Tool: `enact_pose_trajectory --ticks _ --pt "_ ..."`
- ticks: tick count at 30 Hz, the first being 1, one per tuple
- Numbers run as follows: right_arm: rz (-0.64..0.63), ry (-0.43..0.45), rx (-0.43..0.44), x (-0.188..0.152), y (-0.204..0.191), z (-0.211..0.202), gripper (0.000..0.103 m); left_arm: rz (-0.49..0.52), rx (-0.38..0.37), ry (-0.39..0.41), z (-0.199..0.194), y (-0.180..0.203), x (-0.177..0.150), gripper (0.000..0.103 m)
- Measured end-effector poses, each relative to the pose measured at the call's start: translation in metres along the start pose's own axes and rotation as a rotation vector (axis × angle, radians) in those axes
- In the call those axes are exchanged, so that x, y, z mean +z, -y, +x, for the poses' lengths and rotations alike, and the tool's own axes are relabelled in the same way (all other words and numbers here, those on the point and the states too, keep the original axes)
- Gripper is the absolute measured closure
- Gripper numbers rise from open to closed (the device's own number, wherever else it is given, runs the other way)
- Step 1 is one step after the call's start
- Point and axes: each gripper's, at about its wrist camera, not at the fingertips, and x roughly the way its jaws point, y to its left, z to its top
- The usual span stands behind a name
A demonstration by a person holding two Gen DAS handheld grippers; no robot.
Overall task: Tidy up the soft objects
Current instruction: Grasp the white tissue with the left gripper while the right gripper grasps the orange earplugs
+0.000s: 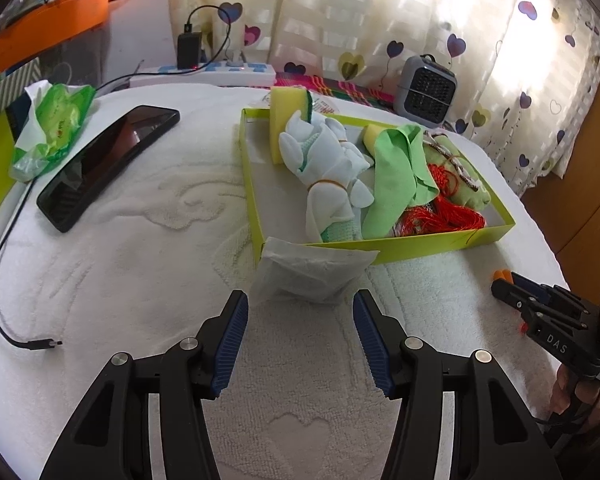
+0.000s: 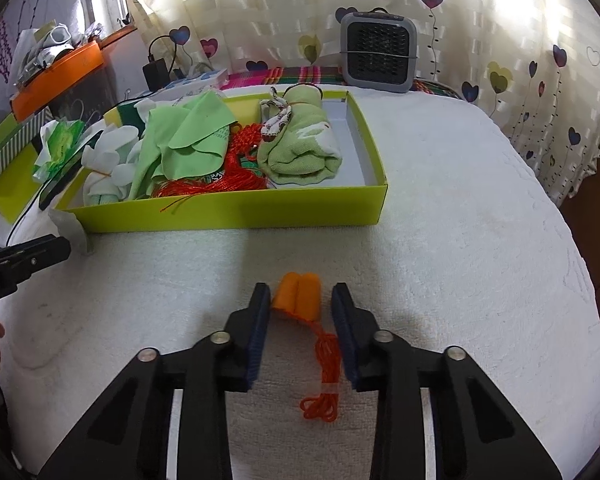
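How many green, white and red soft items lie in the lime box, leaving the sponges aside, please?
Green: 2, the cloth and the rolled towel
White: 1, the glove bundle
Red: 1, the tassel
Total: 4

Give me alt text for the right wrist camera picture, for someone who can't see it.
The right claw straddles a pair of orange foam earplugs on an orange cord, lying on a white towel-covered table; its pads are not yet pressing them. Behind stands a lime-green cardboard tray holding green cloths, white gloves and red tassels.
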Motion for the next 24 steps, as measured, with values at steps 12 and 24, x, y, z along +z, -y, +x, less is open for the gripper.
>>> enact_pose_trajectory --ticks 12,24 --pt "0.009 0.007 0.050 -0.001 0.003 0.000 0.077 0.028 0.062 0.004 0.007 0.010 0.006 0.045" --pt "0.026 0.008 0.086 -0.001 0.007 0.000 0.077 0.021 0.102 -0.015 0.019 0.013 0.009 0.045"
